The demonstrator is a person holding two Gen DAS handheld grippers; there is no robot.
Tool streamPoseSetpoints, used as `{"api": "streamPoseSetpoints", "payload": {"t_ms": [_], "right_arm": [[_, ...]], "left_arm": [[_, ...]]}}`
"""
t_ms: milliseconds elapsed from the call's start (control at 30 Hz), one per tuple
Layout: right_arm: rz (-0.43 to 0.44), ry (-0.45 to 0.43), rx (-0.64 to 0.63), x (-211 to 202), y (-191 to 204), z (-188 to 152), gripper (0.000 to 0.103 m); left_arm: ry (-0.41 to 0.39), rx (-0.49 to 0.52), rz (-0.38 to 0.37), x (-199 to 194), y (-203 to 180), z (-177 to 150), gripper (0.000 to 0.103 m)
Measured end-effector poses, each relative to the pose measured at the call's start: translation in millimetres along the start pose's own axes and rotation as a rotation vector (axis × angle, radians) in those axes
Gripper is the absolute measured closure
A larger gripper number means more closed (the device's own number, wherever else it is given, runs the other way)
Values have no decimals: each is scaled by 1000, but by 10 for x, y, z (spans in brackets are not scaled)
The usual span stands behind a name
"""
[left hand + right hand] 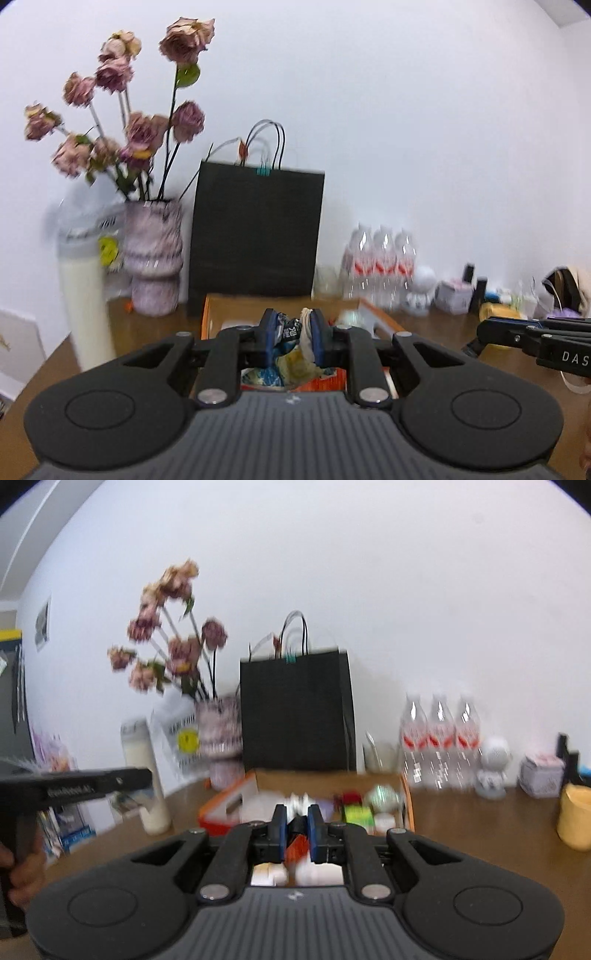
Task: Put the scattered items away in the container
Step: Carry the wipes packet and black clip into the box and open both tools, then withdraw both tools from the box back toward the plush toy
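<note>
Between the blue pads of the left gripper (293, 336) a crumpled snack wrapper (291, 332) is pinched, its printed foil bunched up and trailing below the jaws; such a wrapper is judged to be very light, soft and somewhat slippery, best taken across the thickest bunch of folds, as is done here, since a single loose flap would probably slide out. The right gripper (296, 825) is clenched almost fully on a small dark and orange item (297, 834), too blurred to be named; it seems thin and light, and the grip is set across its upper end. Just below and ahead of both grippers the orange-sided cardboard box (405, 794) is seen on the desk (480, 823), already holding green, red and white packets (356, 814), so both held pieces are judged to be close to their drop point. Further beyond the box, a black paper bag (256, 236) stands against the wall, with a vase of dried roses (153, 254) to its left and three water bottles (439, 738) to its right.
</note>
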State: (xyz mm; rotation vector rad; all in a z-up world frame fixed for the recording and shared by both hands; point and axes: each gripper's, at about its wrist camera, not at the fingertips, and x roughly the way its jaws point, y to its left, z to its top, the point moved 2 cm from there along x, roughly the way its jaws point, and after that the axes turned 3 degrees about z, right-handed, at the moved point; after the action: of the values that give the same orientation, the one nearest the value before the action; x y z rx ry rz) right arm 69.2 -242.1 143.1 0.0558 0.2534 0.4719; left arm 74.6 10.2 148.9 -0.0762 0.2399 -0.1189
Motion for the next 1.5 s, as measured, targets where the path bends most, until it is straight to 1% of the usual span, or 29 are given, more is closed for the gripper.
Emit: {"api": "streamPoseSetpoints", "payload": {"t_ms": [67, 133, 200, 267, 333, 400, 433, 500, 567, 600, 633, 667, 733, 800, 833, 867, 933, 967, 1000, 1033, 1067, 1100, 1167, 1233, 1267, 1333, 1400, 1433, 1500], "right_arm": [[10, -37, 8, 220, -95, 237, 93], [34, -29, 41, 501, -207, 430, 93], [47, 2, 69, 793, -324, 562, 93], [46, 67, 97, 1194, -473, 659, 93], [34, 141, 92, 1630, -581, 692, 93], [18, 225, 96, 2090, -682, 612, 93], [21, 297, 121, 2356, -742, 544, 93], [25, 403, 188, 2812, -861, 375, 93], [-7, 505, 200, 3203, -913, 150, 93], [-26, 556, 187, 3355, -914, 39, 93], [-45, 606, 179, 3491, -914, -85, 93], [-67, 632, 178, 3555, -905, -170, 92], [-94, 672, 155, 3616, -861, -277, 89], [-111, 679, 141, 3610, -823, -278, 88], [-115, 685, 137, 3613, -812, -257, 81], [-117, 696, 144, 3618, -819, -233, 74], [-117, 715, 161, 3573, -835, -127, 71], [-116, 710, 150, 3523, -823, -46, 67], [-121, 701, 136, 3492, -800, 42, 65], [-132, 686, 119, 3416, -798, 156, 56], [-142, 675, 109, 3364, -838, 257, 43], [-151, 663, 102, 3278, -842, 346, 38], [-165, 641, 101, 3091, -858, 504, 21], [-172, 650, 128, 2917, -866, 592, 12], [-165, 658, 145, 2855, -870, 602, 12], [-149, 662, 154, 2699, -815, 612, 12], [-162, 644, 132, 2549, -740, 608, 12], [-167, 631, 124, 2498, -711, 604, 12], [-174, 570, 115, 2330, -655, 617, 12]], "left_arm": [[4, 9, 7, 248, -4, 192, 83], [16, 44, 25, 547, 4, 315, 82], [90, 44, 35, 887, 72, 323, 82], [181, 28, 25, 1258, 166, 273, 82], [260, 24, 46, 1633, 259, 182, 82], [353, 82, 84, 2010, 317, 27, 82], [385, 95, 103, 2160, 348, -50, 82], [453, 103, 130, 2416, 410, -214, 82], [494, 125, 157, 2602, 434, -339, 80], [508, 139, 162, 2654, 443, -388, 74], [508, 156, 163, 2689, 437, -423, 72], [518, 174, 166, 2723, 435, -453, 73], [528, 188, 165, 2780, 428, -492, 70], [527, 201, 165, 2824, 403, -491, 66], [533, 186, 162, 2833, 397, -478, 65], [546, 159, 152, 2856, 403, -451, 61], [562, 97, 137, 2838, 450, -368, 57], [555, 72, 132, 2803, 475, -300, 54], [549, 43, 121, 2762, 504, -226, 46], [539, 5, 107, 2707, 548, -144, 37], [528, -18, 105, 2661, 580, -75, 15], [520, -25, 109, 2613, 601, -6, 12], [519, -18, 126, 2502, 613, 114, 13], [535, -15, 149, 2400, 586, 202, 8], [541, -11, 167, 2338, 562, 240, 1], [539, 10, 182, 2199, 486, 296, 0], [543, 26, 188, 2067, 424, 317, 0], [528, 30, 197, 1995, 405, 319, 0], [447, 31, 216, 1790, 357, 343, 0]]}}
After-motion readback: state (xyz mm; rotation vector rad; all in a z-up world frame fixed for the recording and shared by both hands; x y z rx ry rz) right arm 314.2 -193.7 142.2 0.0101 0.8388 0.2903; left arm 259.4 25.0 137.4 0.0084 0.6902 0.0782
